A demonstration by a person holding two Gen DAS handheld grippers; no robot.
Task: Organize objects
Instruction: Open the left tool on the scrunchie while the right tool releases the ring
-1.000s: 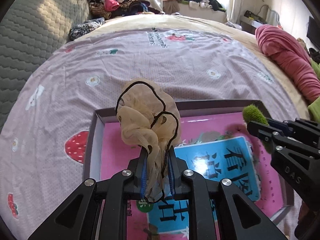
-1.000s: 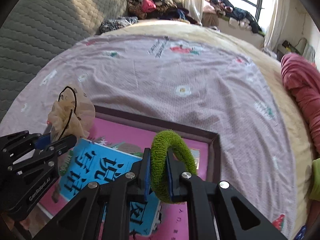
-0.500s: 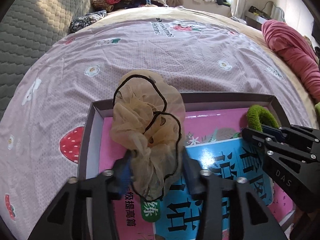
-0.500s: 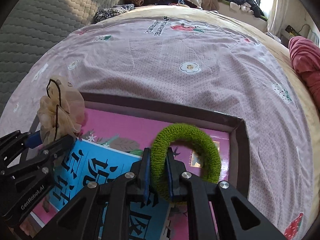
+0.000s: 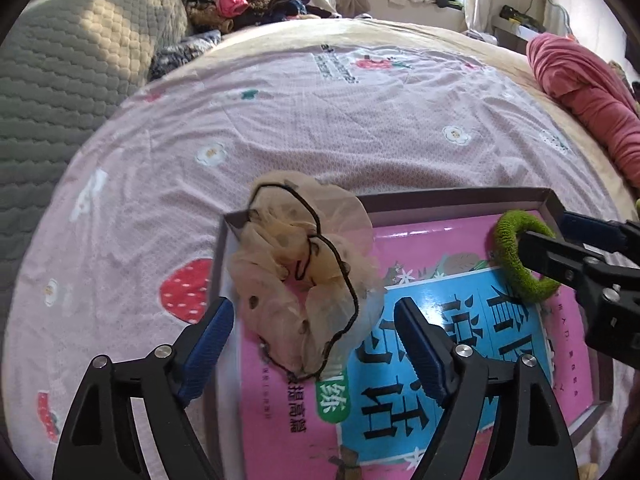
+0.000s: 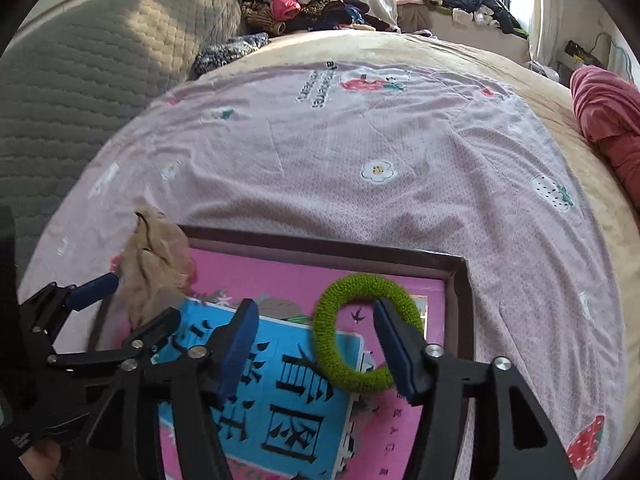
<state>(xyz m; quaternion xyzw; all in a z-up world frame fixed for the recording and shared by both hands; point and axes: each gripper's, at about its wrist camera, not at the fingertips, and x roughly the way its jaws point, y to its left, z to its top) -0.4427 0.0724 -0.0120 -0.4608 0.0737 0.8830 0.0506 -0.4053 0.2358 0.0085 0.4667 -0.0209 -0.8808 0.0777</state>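
**Releasing both scrunchies into box**

My left tool (image 5: 310,334) is opening, beige scrunchie (image 5: 300,276) loose between pads at the box (image 5: 460,196) corner. Right tool (image 6: 316,344) is opening too; green scrunchie (image 6: 360,332) lies on the book (image 6: 272,400). Lift straight, don't snag.

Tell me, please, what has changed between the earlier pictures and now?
Both grippers let go. The left gripper had the beige scrunchie clamped; its jaws are opening, and the scrunchie lies loose at the tray's left corner. The right gripper released the green hair tie, now lying on the book; its jaws are opening too. Tray and book stayed put.
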